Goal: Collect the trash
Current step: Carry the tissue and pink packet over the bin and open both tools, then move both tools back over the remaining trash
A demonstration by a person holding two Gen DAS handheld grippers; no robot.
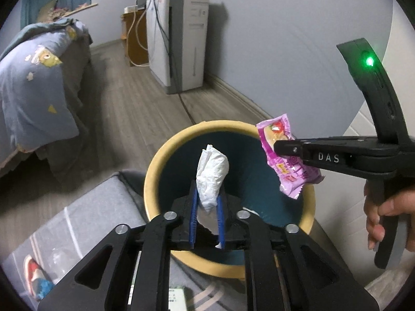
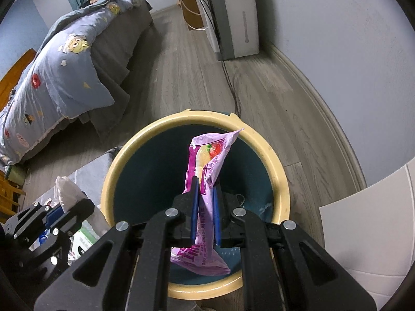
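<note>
A round bin (image 1: 153, 171) with a cream rim and dark teal inside stands on the floor; it also shows in the right wrist view (image 2: 281, 181). My left gripper (image 1: 207, 202) is shut on a crumpled white tissue (image 1: 212, 171) and holds it over the bin's opening. My right gripper (image 2: 206, 194) is shut on a purple snack wrapper (image 2: 207, 160), also over the bin. In the left wrist view the right gripper (image 1: 278, 147) comes in from the right with the wrapper (image 1: 285, 155) hanging at the bin's right rim. The left gripper (image 2: 55, 216) with the tissue (image 2: 66, 190) shows at the right wrist view's lower left.
A bed with a blue quilt (image 2: 57, 72) stands to the left. A grey rug (image 1: 85, 217) with small items lies by the bin. A white appliance (image 1: 179, 41) with cables stands against the far wall. A white panel (image 2: 368, 223) is at the right.
</note>
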